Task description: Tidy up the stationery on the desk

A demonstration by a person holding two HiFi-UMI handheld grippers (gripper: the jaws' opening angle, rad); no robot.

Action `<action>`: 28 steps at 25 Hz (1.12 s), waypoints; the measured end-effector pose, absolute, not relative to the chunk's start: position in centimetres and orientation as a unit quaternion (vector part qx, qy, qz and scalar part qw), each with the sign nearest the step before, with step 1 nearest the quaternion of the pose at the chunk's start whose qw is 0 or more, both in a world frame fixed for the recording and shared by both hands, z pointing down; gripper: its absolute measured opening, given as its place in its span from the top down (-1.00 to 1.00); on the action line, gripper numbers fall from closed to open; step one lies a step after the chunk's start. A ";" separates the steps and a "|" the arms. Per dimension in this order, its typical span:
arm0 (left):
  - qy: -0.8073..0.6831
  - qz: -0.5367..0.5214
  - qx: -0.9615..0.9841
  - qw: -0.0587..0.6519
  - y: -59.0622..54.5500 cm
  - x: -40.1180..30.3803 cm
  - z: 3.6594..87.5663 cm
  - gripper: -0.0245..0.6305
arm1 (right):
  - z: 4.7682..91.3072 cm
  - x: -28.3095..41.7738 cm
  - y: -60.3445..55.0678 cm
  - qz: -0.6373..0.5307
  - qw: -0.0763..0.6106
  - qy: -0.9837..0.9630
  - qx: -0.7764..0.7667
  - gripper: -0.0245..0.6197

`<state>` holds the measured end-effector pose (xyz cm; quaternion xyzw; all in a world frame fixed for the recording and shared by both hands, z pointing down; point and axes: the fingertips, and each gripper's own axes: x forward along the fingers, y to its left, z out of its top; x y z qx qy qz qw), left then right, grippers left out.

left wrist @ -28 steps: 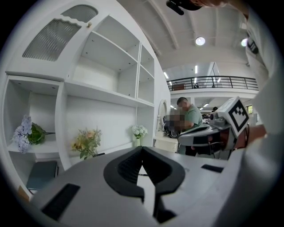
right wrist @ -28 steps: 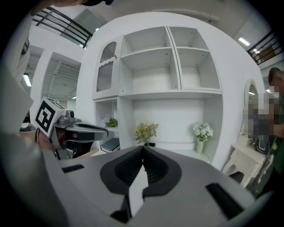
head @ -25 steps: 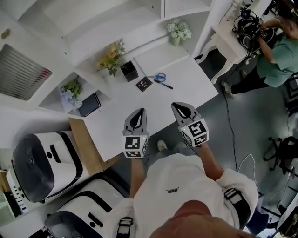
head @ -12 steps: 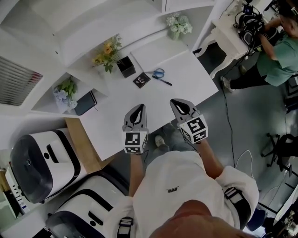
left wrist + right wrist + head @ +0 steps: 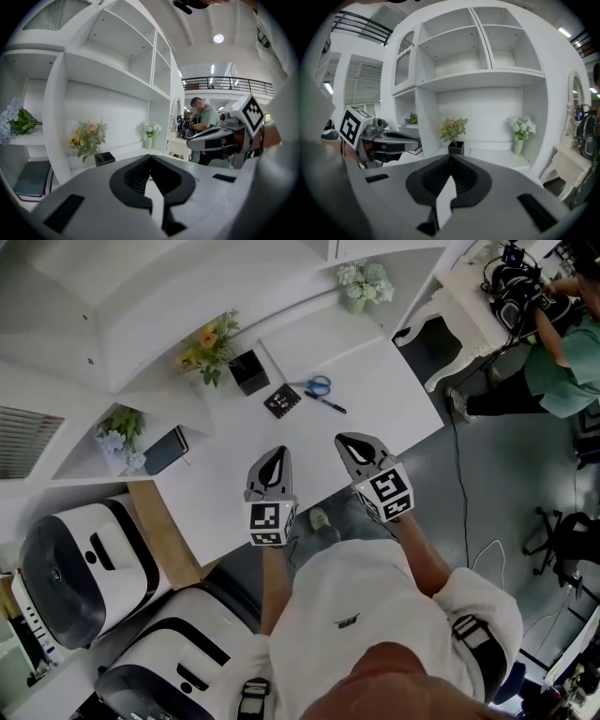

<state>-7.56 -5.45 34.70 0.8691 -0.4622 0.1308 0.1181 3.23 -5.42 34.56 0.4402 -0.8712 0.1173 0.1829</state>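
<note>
Tools level with each other at mid-frame in the head view, both over the near edge of the white counter. Left tool: jaws pressed together with nothing between them, and its own view confirms it, the two dark pads meeting in one line. Right tool: same story, jaws closed tight and empty. Each one carries its marker cube on the wearer's side, tips pointing up the frame toward the shelving.

Now the stationery. It sits above the tools in the head view, a small cluster toward the back of the counter. Blue-handled scissors lie flat, and just below and right of them is a dark pen. The two are very close; whether they touch I cannot tell. Left of the pen lies a small dark square card, flat and apart from it. Further up and left, against the shelf unit, a black square pot holds yellow flowers that lean out to the left. Both tools are well apart from this cluster.

Top centre, a pale vase of white flowers stands in the alcove at the rear. At the left of the frame, on a lower shelf, blue flowers sit beside a dark notebook. Lower left, two rounded white machines. Upper right, a person in a green top is at another white table.
</note>
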 end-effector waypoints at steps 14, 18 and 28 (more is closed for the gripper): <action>-0.475 0.156 0.855 0.137 -9.8 -7.2 39.9 0.93 | 40.0 2.5 -11.0 0.141 0.207 -0.881 0.401 0.94; -0.480 0.163 0.849 0.146 -11.0 -7.4 41.6 0.93 | 41.8 1.8 -12.3 0.147 0.213 -0.885 0.387 0.94; -0.474 0.181 0.847 0.161 -13.1 -6.7 45.8 0.93 | 46.0 1.3 -15.1 0.167 0.222 -0.883 0.379 0.94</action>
